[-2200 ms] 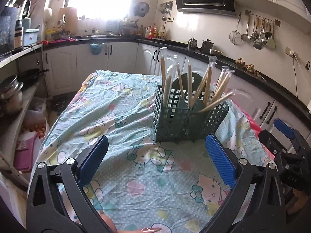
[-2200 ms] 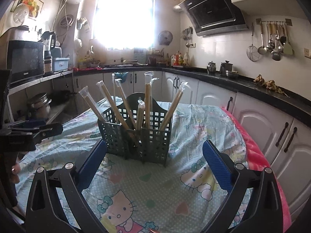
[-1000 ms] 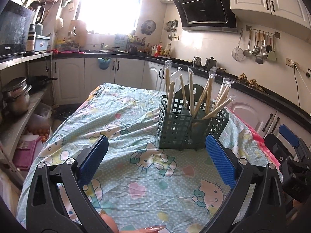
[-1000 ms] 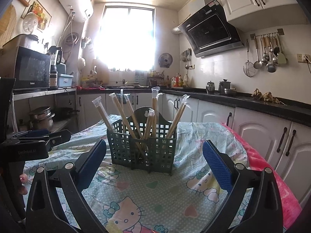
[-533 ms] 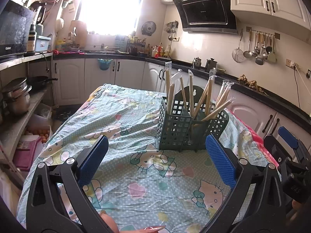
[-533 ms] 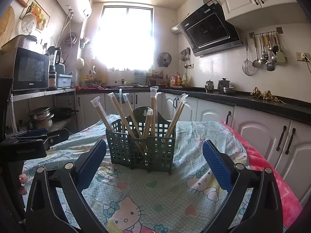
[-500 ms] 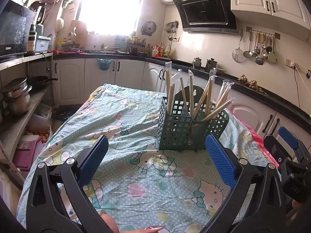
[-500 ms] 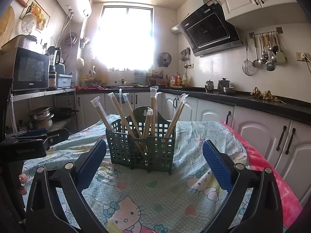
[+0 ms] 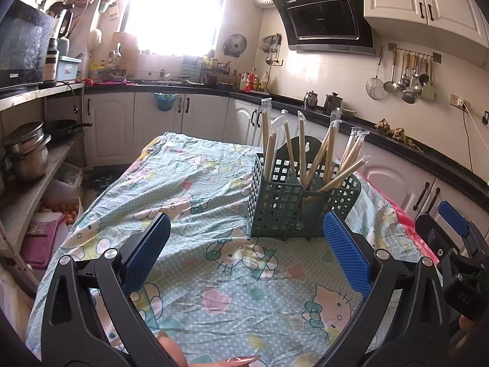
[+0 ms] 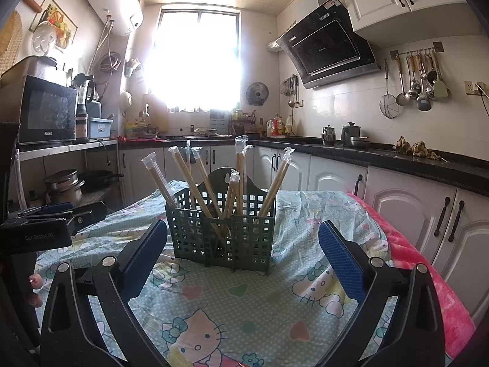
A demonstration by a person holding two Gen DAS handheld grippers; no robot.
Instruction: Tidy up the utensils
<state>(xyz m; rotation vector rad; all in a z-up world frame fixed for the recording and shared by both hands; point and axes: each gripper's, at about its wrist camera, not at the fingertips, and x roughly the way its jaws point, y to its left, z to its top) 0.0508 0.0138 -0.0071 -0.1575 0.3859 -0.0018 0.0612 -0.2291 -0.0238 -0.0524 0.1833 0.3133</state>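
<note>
A dark green perforated utensil holder (image 9: 301, 206) stands upright on the table, also in the right wrist view (image 10: 221, 234). Several pairs of wrapped wooden chopsticks (image 9: 324, 156) lean in its compartments, seen too in the right wrist view (image 10: 238, 177). My left gripper (image 9: 244, 252) is open and empty, a short way in front of the holder. My right gripper (image 10: 243, 257) is open and empty, just in front of the holder from the other side. Each gripper shows at the edge of the other's view.
The table carries a pale green Hello Kitty cloth (image 9: 189, 189) over a pink blanket (image 10: 406, 244). Kitchen counters and white cabinets (image 10: 406, 195) run behind and to the right. Shelves with pots (image 9: 26, 153) stand to the left.
Both grippers have tilted up and drawn back slightly from the holder over the last seconds. In the last half second nothing has visibly moved.
</note>
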